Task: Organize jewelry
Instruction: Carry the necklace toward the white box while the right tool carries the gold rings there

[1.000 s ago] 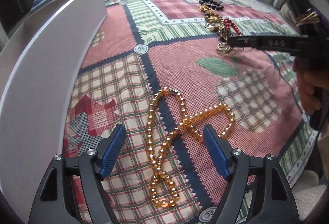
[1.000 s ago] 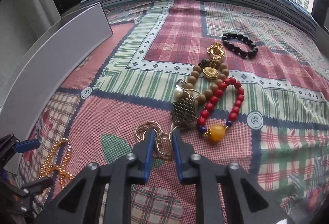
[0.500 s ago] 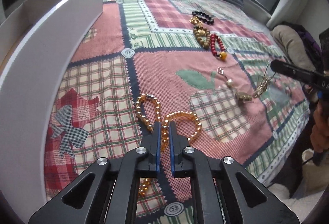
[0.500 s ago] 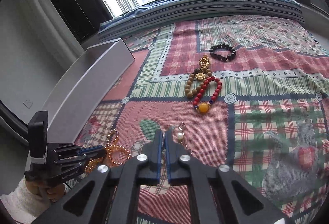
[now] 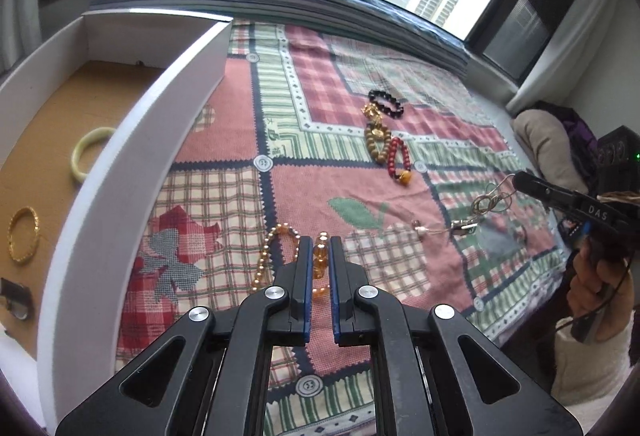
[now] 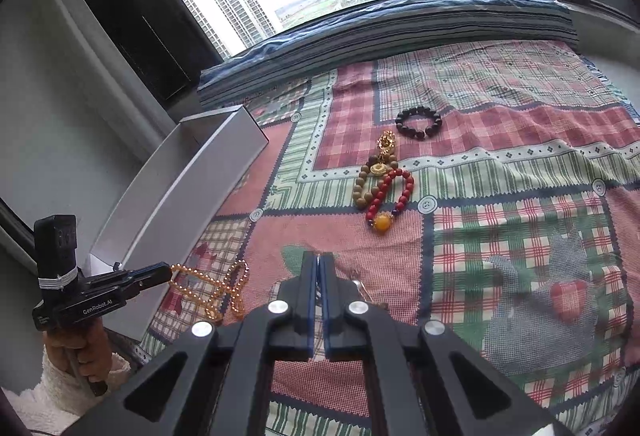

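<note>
My left gripper [image 5: 320,246] is shut on the amber bead necklace [image 5: 276,256] and holds it lifted above the patchwork cloth; the strand hangs from it in the right wrist view [image 6: 212,288]. My right gripper [image 6: 319,264] is shut on a gold ring-chain necklace [image 5: 486,201] with a pearl and square pendant [image 5: 464,224] dangling below, seen in the left wrist view. A white drawer box [image 5: 132,139] lies left, holding a pale green bangle [image 5: 86,151] and a gold bangle [image 5: 24,234].
Black bead bracelet [image 6: 418,123], wooden bead bracelet with gold charms [image 6: 370,175] and red bead bracelet with an amber bead [image 6: 390,201] lie on the cloth [image 6: 520,195] further back. A small dark object [image 5: 16,302] sits in the box. A window ledge borders the far edge.
Both grippers closed on their necklaces and lifted them off the cloth. Both have risen and pulled back; the box interior came into view.
</note>
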Motion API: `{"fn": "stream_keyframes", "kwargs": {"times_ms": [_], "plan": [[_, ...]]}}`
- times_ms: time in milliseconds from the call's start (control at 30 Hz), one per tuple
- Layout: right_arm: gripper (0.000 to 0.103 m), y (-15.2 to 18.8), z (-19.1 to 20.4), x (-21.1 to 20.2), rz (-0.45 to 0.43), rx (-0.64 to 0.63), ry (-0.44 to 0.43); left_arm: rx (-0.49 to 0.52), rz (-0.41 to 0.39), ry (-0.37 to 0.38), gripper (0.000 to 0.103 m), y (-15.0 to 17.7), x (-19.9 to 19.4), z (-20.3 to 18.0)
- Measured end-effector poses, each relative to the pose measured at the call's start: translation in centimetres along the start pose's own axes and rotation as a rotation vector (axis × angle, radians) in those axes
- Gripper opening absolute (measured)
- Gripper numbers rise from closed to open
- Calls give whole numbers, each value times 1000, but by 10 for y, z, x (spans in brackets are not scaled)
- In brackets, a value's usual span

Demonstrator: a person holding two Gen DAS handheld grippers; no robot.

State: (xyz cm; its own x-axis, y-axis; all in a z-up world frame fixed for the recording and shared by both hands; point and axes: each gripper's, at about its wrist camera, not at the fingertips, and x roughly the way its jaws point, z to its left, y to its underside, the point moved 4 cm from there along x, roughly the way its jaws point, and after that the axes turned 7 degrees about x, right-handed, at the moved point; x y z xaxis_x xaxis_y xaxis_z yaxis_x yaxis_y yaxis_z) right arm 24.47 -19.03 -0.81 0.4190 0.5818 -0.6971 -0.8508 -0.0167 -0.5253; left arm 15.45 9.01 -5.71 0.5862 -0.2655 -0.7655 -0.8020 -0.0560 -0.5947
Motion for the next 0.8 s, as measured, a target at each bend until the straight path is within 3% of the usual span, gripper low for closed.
{"fn": "stream_keyframes", "kwargs": {"times_ms": [233, 500, 800], "plan": [[2, -13, 19, -22, -18, -49, -6, -42, -52, 12, 5, -8, -30, 8], [2, -25, 65, -30, -22, -132, -52, -64, -138, 16, 5, -29, -89, 22], [2, -47, 153, -20, -3, -283, -136, -97, -200, -93, 5, -47, -153, 71]]}}
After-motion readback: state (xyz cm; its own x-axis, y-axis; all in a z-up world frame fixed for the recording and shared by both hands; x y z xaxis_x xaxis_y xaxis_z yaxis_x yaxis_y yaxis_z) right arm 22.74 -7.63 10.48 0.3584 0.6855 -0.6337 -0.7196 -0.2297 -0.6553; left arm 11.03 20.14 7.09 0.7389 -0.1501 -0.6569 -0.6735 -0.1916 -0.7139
